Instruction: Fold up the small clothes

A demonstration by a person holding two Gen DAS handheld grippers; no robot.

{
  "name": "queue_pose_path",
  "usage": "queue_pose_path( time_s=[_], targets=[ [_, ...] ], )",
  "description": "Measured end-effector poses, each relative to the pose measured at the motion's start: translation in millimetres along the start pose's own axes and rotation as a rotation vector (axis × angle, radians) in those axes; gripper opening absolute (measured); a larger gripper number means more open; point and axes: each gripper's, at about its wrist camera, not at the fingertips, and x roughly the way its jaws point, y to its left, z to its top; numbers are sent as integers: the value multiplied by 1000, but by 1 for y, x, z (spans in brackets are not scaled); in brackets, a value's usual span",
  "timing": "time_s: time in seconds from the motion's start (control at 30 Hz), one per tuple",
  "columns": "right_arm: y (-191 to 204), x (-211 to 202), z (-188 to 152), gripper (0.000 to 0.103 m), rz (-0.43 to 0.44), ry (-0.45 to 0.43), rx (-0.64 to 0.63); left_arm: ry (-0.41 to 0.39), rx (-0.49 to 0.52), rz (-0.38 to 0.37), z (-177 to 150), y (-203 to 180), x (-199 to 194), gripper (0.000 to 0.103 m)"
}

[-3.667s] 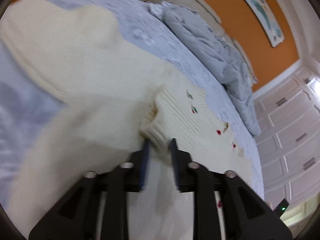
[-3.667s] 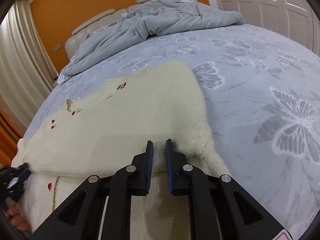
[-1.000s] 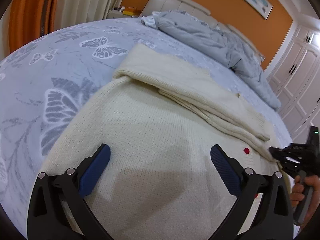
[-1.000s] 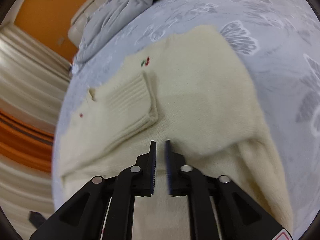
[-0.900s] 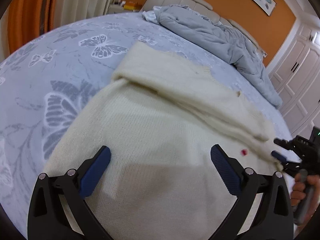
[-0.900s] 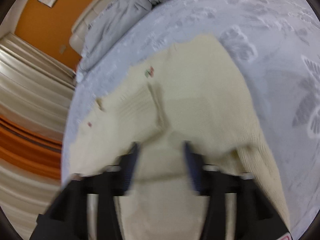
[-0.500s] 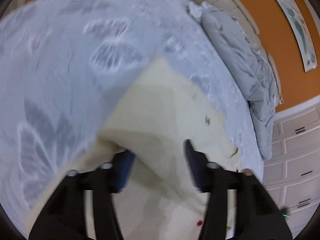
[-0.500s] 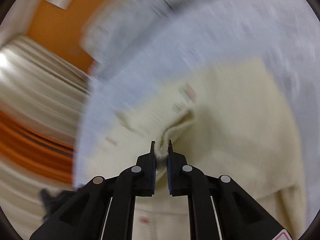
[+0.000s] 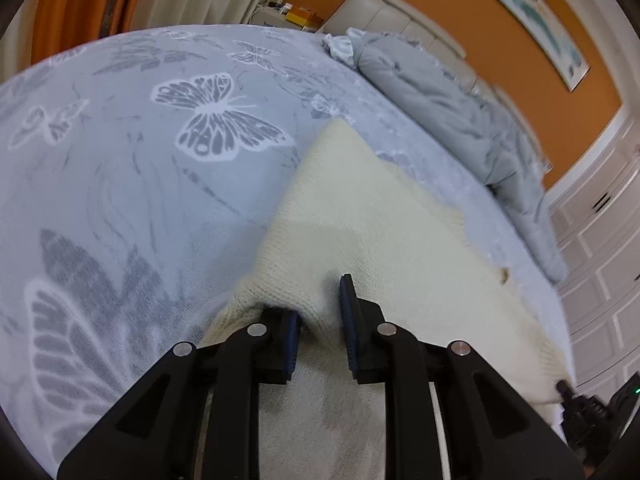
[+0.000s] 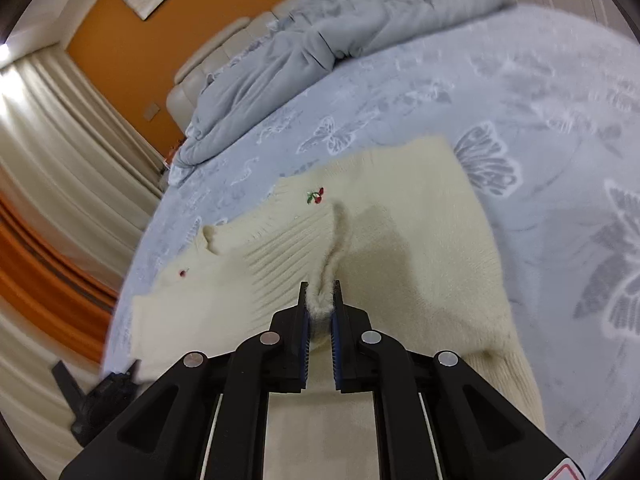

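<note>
A cream knit cardigan (image 9: pixel 384 232) with red buttons and a cherry motif (image 10: pixel 316 196) lies on the bed, its sleeves folded inward. My left gripper (image 9: pixel 320 320) has closed on a fold of the cardigan's left edge, with knit bunched between the blue pads (image 9: pixel 348 320). My right gripper (image 10: pixel 320 312) is shut on the cardigan's edge (image 10: pixel 332 264), a fuzzy ridge of knit pinched between its pads and lifted slightly. The right gripper also shows at the lower right of the left wrist view (image 9: pixel 588 412).
The bed has a pale blue sheet with butterfly prints (image 9: pixel 216 120). A crumpled grey duvet (image 10: pixel 320 48) lies at the headboard. Orange wall, cream curtains (image 10: pixel 60 152) and white wardrobe doors (image 9: pixel 600 248) surround the bed.
My left gripper went from wide open over the cardigan to closed on its left edge. My right gripper opened briefly, then shut on the cardigan's edge.
</note>
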Motion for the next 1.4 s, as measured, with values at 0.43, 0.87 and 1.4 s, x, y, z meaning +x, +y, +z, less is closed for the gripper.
queue_pose_path(
  time_s=[0.43, 0.87, 1.4],
  targets=[
    [86, 32, 18, 8, 31, 113, -273, -20, 42, 28, -3, -9, 2, 19],
    [102, 82, 41, 4, 17, 153, -215, -36, 63, 33, -6, -11, 1, 22],
    [89, 66, 21, 2, -57, 207, -313, -41, 76, 43, -8, -15, 3, 22]
  ],
)
